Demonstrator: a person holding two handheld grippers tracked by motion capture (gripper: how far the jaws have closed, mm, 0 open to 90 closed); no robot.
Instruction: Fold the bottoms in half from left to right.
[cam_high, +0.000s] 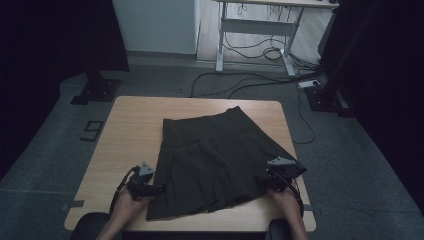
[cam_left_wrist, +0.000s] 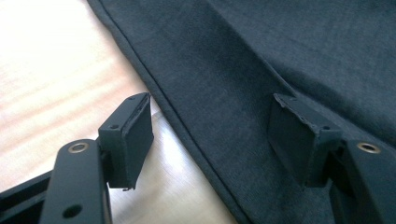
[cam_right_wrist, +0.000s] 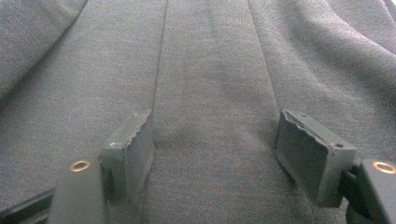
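Note:
A dark pleated skirt (cam_high: 215, 160) lies flat on the wooden table (cam_high: 130, 130), waistband toward the far side, hem toward me. My left gripper (cam_high: 159, 189) is at the skirt's left edge near the hem, open; in the left gripper view its jaws straddle the skirt's stitched edge (cam_left_wrist: 177, 112), one pad over bare wood, the other over cloth. My right gripper (cam_high: 263, 180) is over the skirt's right part near the hem, open; in the right gripper view the dark cloth (cam_right_wrist: 210, 93) with its pleat folds lies between and beyond both jaws.
Bare wood runs along the table's left side and far edge. Beyond the table are a desk frame (cam_high: 255, 30), cables on the grey floor (cam_high: 240, 82) and black stand bases (cam_high: 97, 90). The right hem corner reaches past the table's right edge.

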